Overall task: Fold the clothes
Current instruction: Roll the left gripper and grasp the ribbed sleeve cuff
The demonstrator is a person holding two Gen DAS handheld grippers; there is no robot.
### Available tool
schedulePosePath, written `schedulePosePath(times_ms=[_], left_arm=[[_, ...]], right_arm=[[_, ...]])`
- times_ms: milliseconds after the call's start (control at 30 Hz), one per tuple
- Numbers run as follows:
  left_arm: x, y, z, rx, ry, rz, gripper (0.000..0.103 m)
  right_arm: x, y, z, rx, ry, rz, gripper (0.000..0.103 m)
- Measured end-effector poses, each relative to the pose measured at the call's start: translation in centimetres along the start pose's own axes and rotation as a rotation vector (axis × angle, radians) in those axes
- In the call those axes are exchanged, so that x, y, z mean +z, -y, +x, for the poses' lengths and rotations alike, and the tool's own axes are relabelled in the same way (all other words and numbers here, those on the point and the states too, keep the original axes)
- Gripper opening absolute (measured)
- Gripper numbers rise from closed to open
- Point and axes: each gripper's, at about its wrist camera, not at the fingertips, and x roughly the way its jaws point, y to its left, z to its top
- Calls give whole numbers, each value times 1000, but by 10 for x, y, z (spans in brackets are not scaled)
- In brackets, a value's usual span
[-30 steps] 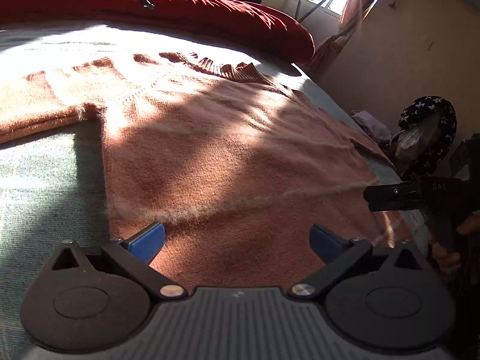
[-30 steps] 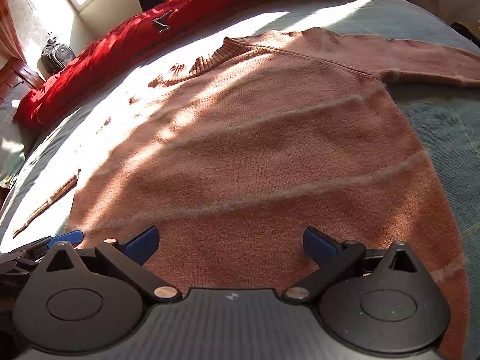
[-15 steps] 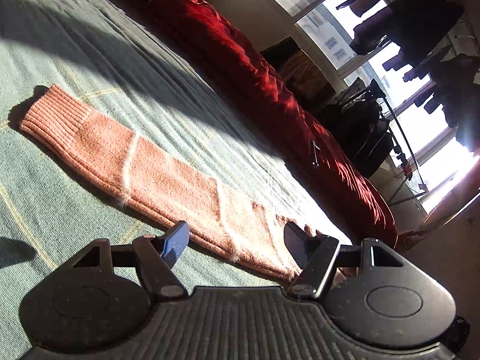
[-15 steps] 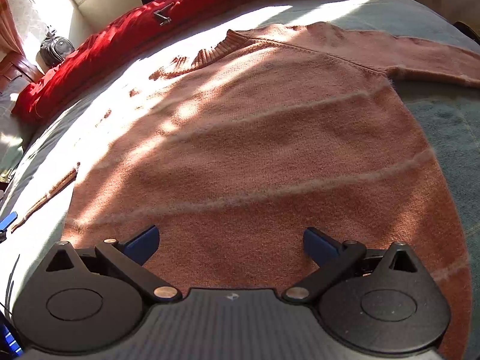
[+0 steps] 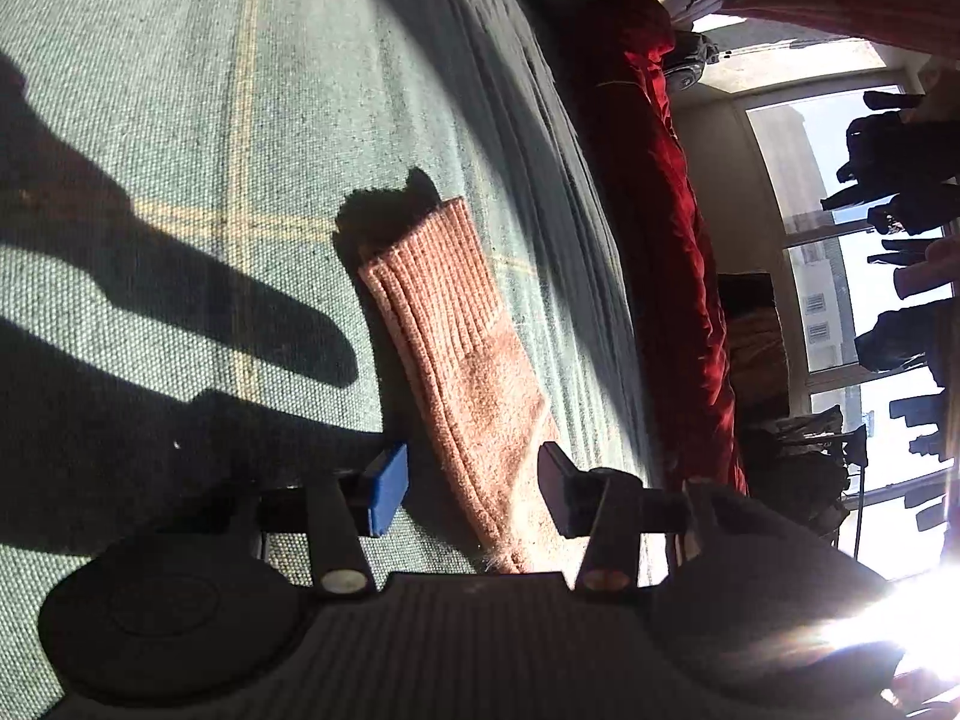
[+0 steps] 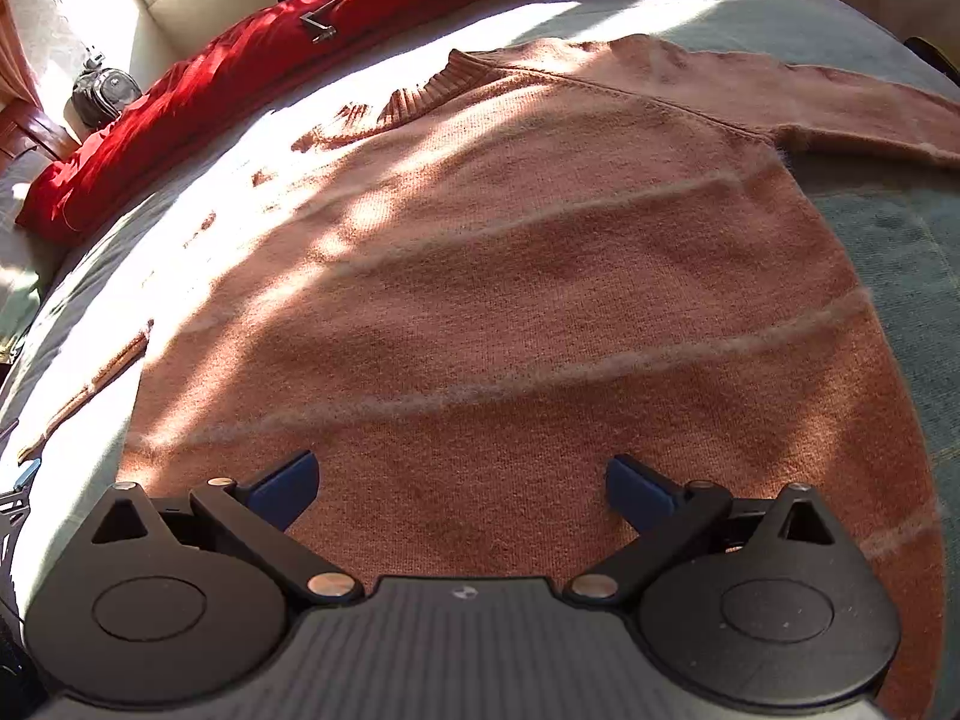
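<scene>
Sweater [image 6: 510, 300]: salmon knit with pale stripes, laid flat and face up just ahead of my right gripper [image 6: 462, 486], neck away from me. I judge it is spread this way so the sleeves can be folded in first.

Sleeve [image 5: 468, 372]: lies flat, ribbed cuff farthest from my left gripper [image 5: 474, 486], the knit running back between its fingers. Those jaws have just been closing and now stand partly closed on either side of the sleeve; the pads do not yet press it. My guess is I am lining up to take the sleeve and carry it over the body.

Right gripper: jaws wide apart, holding nothing, poised over the hem.

Bedcover [image 5: 180, 150]: grey-green weave with thin yellow lines, under everything, crossed by hard shadows.

Red quilt [image 6: 198, 78]: bunched along the far edge of the bed, beyond the sweater's neck.

Window [image 5: 840, 252]: bright, far right of my left gripper, dark shapes hanging before it.
</scene>
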Motion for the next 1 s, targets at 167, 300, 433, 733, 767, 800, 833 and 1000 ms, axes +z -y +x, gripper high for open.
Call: schedulePosePath(times_ms=[167, 300, 433, 733, 767, 800, 833, 1000], left_arm=[[10, 7, 16, 3, 9, 16, 45], [23, 8, 22, -5, 35, 4, 45], [24, 8, 22, -13, 48, 0, 45], [16, 11, 27, -16, 31, 71, 46], [18, 12, 29, -12, 39, 72, 45], [20, 14, 32, -9, 47, 74, 45], [21, 15, 34, -4, 54, 82, 45], [14, 17, 31, 26, 72, 166, 37]], right_arm=[[-1, 0, 2, -6, -2, 3, 103], [-1, 0, 5, -11, -6, 5, 103], [0, -2, 7, -20, -9, -4, 103], [-1, 1, 6, -12, -5, 9, 103], [-1, 1, 6, -14, -5, 8, 103], [-1, 1, 6, -14, -5, 6, 103], [-2, 1, 6, -15, -5, 4, 103], [-3, 0, 5, -19, -5, -4, 103]])
